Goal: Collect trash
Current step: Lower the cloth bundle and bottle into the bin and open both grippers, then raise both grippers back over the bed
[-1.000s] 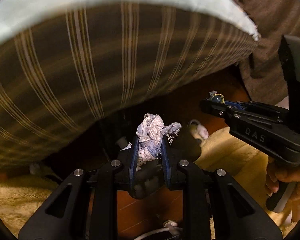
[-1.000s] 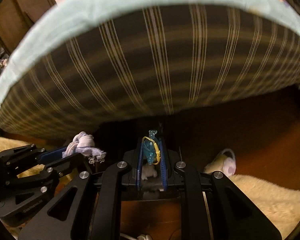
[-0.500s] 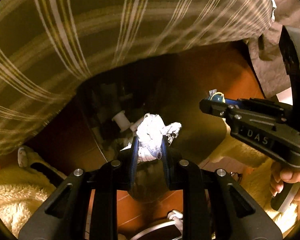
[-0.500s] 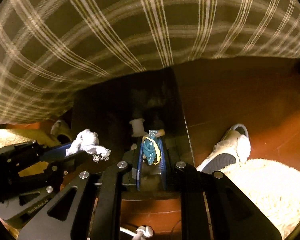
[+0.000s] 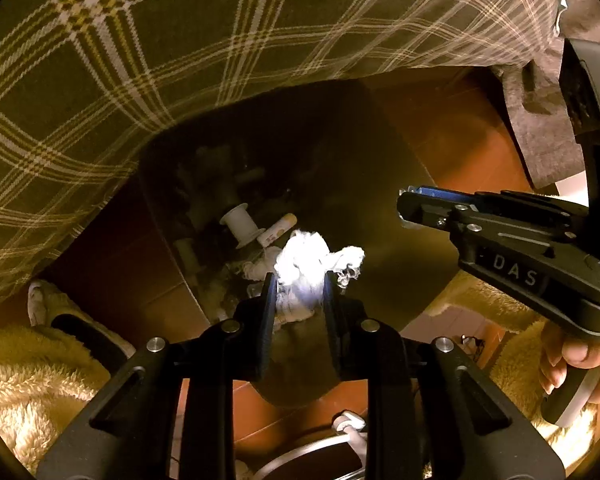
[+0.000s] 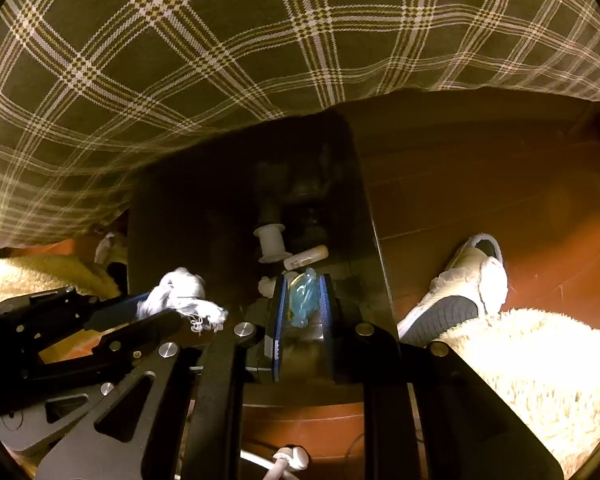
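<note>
My left claw is clenched on a white rag wad, which bulges up past its tips. My right claw pinches a blue plastic scrap between its pads. Just beyond both sits the dark bin, holding a white spool and a pale tube.

Woven plaid cloth above both grippers, matt; fluffy cream pile rug right of right gripper; glossy reddish wood floor; frayed white fabric wad in matt black plastic left gripper; translucent blue crinkled plastic
</note>
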Available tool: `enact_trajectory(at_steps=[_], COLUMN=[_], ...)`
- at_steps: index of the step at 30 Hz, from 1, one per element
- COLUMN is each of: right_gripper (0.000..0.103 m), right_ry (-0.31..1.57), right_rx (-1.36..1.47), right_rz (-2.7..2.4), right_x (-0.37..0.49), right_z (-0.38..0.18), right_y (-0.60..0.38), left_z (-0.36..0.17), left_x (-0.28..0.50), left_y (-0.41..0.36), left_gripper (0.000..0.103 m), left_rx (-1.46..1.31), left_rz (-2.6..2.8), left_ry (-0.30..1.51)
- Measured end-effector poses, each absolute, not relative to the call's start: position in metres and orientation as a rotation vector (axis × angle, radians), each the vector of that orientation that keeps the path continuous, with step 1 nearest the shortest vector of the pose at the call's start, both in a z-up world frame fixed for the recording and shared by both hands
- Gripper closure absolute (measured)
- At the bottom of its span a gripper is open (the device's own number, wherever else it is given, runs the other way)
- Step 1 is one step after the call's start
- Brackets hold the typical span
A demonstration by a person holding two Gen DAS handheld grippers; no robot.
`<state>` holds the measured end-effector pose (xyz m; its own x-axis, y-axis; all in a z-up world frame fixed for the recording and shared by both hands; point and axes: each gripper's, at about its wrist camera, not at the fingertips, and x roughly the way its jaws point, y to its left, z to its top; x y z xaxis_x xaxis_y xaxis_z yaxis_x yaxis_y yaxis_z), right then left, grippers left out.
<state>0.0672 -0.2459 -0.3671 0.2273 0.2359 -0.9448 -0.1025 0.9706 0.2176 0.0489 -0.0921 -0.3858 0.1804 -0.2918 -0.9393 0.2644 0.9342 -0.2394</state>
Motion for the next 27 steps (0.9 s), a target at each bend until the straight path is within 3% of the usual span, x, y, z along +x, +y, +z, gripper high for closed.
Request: enact_trajectory(at_steps=[2,5,7,9,13,17,22,27], right_gripper=[0.084,0.084,0.079,0.062,0.042,0.014,0.007,0.003], right_ry=[1.316,1.305,1.294,1.275,1.210,1.105,0.985,0.853], right_rx=[0.123,0.135,0.147,0.164,0.166,0.136,0.140,0.108], right_rz=[0.226,0.210,0.199,0.188,0.176,0.160,0.163,0.184], right_x=[0.067,0.068,0.067,0.067,0.063,0.059,0.061,0.067], right_z=[-0.365,-0.362,-0.358,-0.352,-0.327,-0.283,-0.220,-0.157], right_y=[-0.248,-0.253,-0.257,-0.263,-0.267,-0.270,-0.276,-0.274], left_z=[-0.385,-0.382,-0.375,-0.367,-0.336,-0.299,-0.240,-0.182], left_x=[0.048,0.045,0.044,0.042,0.037,0.032,0.030,0.034], left_y=[-0.092,-0.089,-0.087,-0.084,-0.074,-0.065,-0.051,-0.036], left_gripper=[0.078,0.066,0.059,0.052,0.035,0.024,0.013,0.010], left_rx=[-0.023,-0.018,-0.015,-0.014,-0.008,-0.005,-0.010,-0.006], left_rz=[-0.389,-0.379,-0.374,-0.368,-0.340,-0.324,-0.310,-0.290], left_ry=[1.330,1.322,1.306,1.285,1.220,1.149,1.049,0.934])
